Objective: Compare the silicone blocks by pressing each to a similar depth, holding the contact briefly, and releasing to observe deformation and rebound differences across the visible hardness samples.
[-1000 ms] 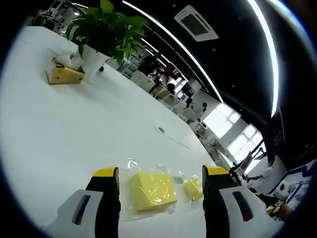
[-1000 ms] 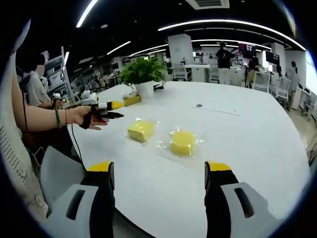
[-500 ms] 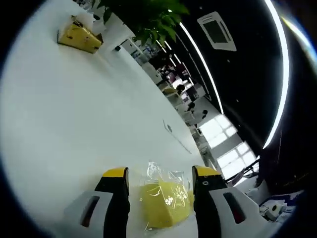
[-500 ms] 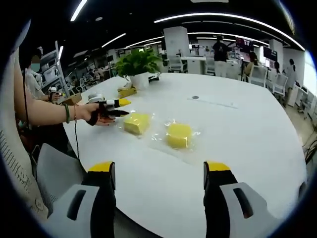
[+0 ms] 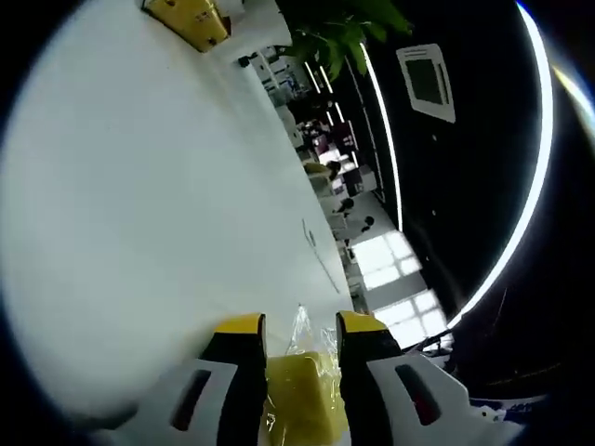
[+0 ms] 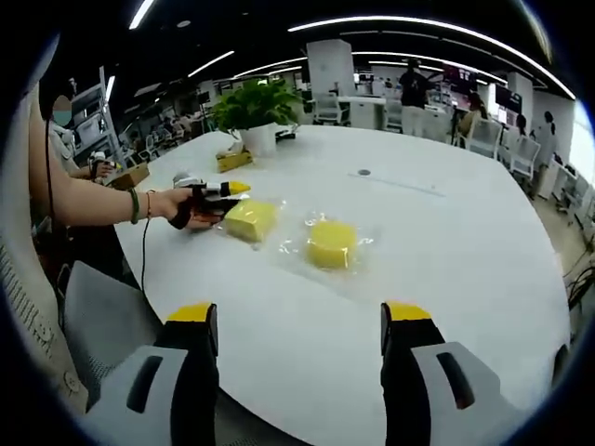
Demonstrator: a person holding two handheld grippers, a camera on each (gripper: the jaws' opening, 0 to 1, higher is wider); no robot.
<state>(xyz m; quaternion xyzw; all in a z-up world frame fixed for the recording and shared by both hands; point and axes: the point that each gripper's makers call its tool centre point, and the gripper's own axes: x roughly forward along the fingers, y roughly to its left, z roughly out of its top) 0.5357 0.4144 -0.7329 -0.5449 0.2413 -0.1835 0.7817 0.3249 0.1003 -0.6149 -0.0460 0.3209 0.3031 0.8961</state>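
A white table [image 6: 446, 242] carries a potted plant [image 6: 253, 110] near its far edge, with a yellow box [image 6: 232, 160] just beside the pot; the same box [image 5: 191, 19] and plant [image 5: 339, 28] appear at the top of the left gripper view. A small round fitting [image 6: 363, 172] sits in the tabletop. Office chairs [image 6: 483, 137] and standing people [image 6: 413, 93] occupy the background beneath linear ceiling lights [image 6: 409, 22].

A large white table [image 6: 465, 242] with a rounded edge is seen beyond the right gripper [image 6: 297, 321]. 2 yellow silicone blocks in clear wrapping lie on it: one block [image 6: 331, 243] straight ahead of the jaws, the other block [image 6: 249, 219] ahead and to their left. Further off, a potted plant [image 6: 253, 116] in a white pot and a yellow box [image 6: 233, 160] stand on the table. A small dark round mark [image 6: 363, 172] is noted on the surface beyond the blocks.
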